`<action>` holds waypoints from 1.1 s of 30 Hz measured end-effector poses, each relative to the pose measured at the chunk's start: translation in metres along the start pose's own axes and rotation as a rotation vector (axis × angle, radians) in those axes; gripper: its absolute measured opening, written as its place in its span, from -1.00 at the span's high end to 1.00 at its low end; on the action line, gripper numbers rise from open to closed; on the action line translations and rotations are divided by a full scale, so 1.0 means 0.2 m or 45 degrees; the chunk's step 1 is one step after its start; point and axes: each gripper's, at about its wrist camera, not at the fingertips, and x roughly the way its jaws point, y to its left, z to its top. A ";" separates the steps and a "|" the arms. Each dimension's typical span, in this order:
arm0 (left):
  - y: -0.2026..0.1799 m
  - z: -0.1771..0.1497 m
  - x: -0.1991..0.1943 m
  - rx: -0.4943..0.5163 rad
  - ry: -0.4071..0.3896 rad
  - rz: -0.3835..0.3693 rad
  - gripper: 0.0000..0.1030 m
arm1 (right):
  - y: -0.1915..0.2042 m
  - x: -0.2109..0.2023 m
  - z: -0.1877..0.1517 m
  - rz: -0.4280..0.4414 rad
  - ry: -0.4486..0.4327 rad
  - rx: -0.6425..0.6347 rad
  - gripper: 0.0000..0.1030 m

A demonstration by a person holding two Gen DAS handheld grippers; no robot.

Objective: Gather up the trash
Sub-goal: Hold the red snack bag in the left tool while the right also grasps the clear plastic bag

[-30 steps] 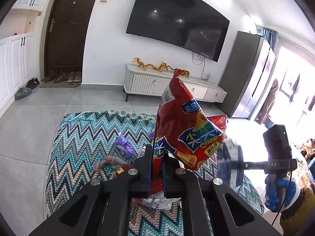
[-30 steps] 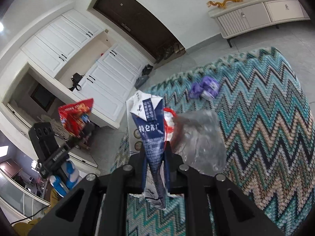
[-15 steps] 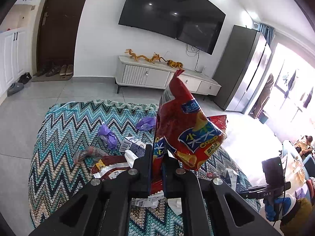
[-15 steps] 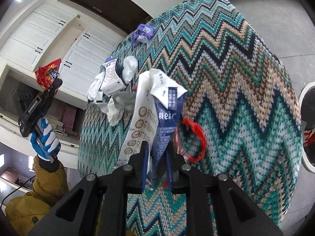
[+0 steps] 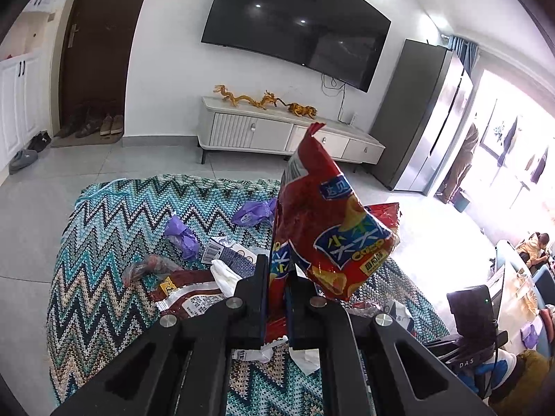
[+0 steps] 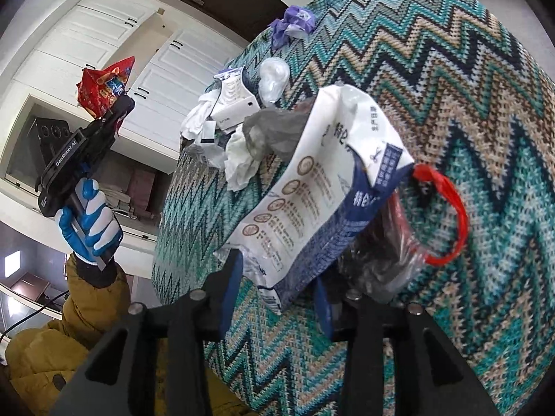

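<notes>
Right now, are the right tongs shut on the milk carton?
No, opening: the right tongs stand apart around the milk carton, pads clear of it.

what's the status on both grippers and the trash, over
Left gripper shut on red snack bag. Right gripper jaws opening, blue and white carton between them. More litter on zigzag rug. Nothing blocking.

Clearance as I see it:
- Left claw (image 5: 276,298): the red snack bag (image 5: 326,228) it pinches rises straight ahead, blocking my forward line.
- Litter pile (image 5: 194,277): crowds the zigzag rug (image 5: 104,242) just left of that claw.
- Right claw (image 6: 274,298): jaws opening, milk carton (image 6: 322,204) filling the gap between them.
- Open rug to the right of the carton.
- Bare floor (image 5: 34,208) around the rug.
</notes>
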 end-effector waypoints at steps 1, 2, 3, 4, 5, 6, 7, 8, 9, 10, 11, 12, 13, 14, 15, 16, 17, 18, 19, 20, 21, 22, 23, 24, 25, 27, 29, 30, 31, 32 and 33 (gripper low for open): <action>0.00 0.00 0.00 0.002 -0.002 0.001 0.84 | 0.02 0.00 0.00 -0.007 0.001 -0.020 0.49; 0.00 0.00 -0.01 0.002 -0.002 0.000 0.84 | 0.04 0.00 -0.01 -0.011 0.002 -0.034 0.65; -0.01 0.00 -0.01 0.002 -0.002 -0.002 0.84 | 0.05 0.00 -0.01 -0.004 -0.001 -0.044 0.70; -0.01 0.00 0.00 0.002 -0.001 -0.002 0.84 | 0.06 0.00 -0.01 0.005 -0.002 -0.058 0.75; -0.02 0.00 0.00 0.004 0.000 -0.004 0.84 | 0.08 0.00 -0.02 0.009 -0.003 -0.072 0.79; -0.03 0.00 0.00 0.004 0.002 -0.006 0.84 | 0.08 -0.01 -0.02 0.013 -0.001 -0.086 0.80; -0.04 0.00 0.00 0.005 0.004 -0.008 0.84 | 0.10 0.00 -0.03 0.016 0.001 -0.095 0.80; -0.04 0.00 0.01 0.008 0.006 -0.011 0.84 | 0.11 0.01 -0.03 0.013 0.005 -0.103 0.80; -0.05 0.00 0.01 0.012 0.007 -0.014 0.84 | 0.11 0.01 -0.03 0.010 0.009 -0.111 0.80; -0.06 0.00 0.01 0.015 0.007 -0.017 0.84 | 0.12 0.02 -0.04 0.011 0.013 -0.113 0.80; -0.06 0.00 0.01 0.019 0.008 -0.020 0.84 | 0.11 0.03 -0.04 0.022 0.017 -0.102 0.73; -0.07 0.00 0.02 0.023 0.008 -0.020 0.84 | 0.11 0.03 -0.03 0.031 0.011 -0.093 0.74; -0.08 0.01 0.02 0.027 0.010 -0.018 0.84 | 0.10 0.04 -0.03 0.040 0.006 -0.082 0.74; -0.08 0.01 0.03 0.031 0.011 -0.015 0.84 | 0.09 0.05 -0.02 0.044 0.005 -0.065 0.73; -0.08 0.00 0.03 0.036 0.013 -0.012 0.84 | 0.08 0.06 -0.02 0.048 0.009 -0.053 0.73; -0.09 0.00 0.03 0.042 0.014 -0.011 0.84 | 0.07 0.08 -0.02 0.049 0.014 -0.040 0.72; -0.09 0.00 0.03 0.048 0.014 -0.011 0.84 | 0.07 0.09 -0.02 0.054 0.020 -0.025 0.72; -0.09 0.00 0.03 0.051 0.014 -0.013 0.84 | 0.06 0.10 -0.03 0.062 0.021 -0.010 0.72; -0.09 0.00 0.03 0.053 0.015 -0.017 0.84 | 0.05 0.10 -0.03 0.067 0.021 0.007 0.72; -0.08 -0.01 0.04 0.052 0.016 -0.020 0.84 | 0.04 0.11 -0.02 0.070 0.018 0.021 0.71; -0.08 -0.01 0.04 0.052 0.017 -0.022 0.84 | 0.03 0.11 -0.02 0.075 0.012 0.032 0.71; -0.08 -0.01 0.04 0.052 0.018 -0.023 0.84 | 0.03 0.12 -0.01 0.083 0.009 0.042 0.71; -0.08 -0.01 0.05 0.053 0.020 -0.026 0.84 | 0.03 0.12 -0.01 0.089 0.006 0.051 0.70; -0.08 -0.02 0.05 0.055 0.021 -0.028 0.84 | 0.03 0.11 -0.01 0.088 0.006 0.058 0.70; -0.08 -0.02 0.05 0.058 0.021 -0.030 0.84 | 0.03 0.11 -0.02 0.084 0.009 0.062 0.69; -0.07 -0.02 0.05 0.071 0.016 -0.040 0.84 | 0.02 0.08 -0.04 0.079 0.014 0.063 0.60; -0.08 -0.03 0.04 0.097 0.006 -0.040 0.84 | 0.02 0.06 -0.05 0.065 0.014 0.071 0.40; -0.09 -0.03 0.04 0.109 0.001 -0.043 0.84 | 0.01 0.05 -0.05 0.041 0.011 0.074 0.28; -0.10 -0.04 0.04 0.120 -0.003 -0.045 0.84 | 0.00 0.05 -0.05 0.031 0.004 0.085 0.14; -0.10 -0.04 0.04 0.132 -0.005 -0.044 0.84 | -0.01 0.05 -0.05 0.046 -0.001 0.105 0.14; -0.11 -0.04 0.03 0.143 -0.007 -0.044 0.84 | -0.02 0.04 -0.05 0.055 -0.013 0.122 0.14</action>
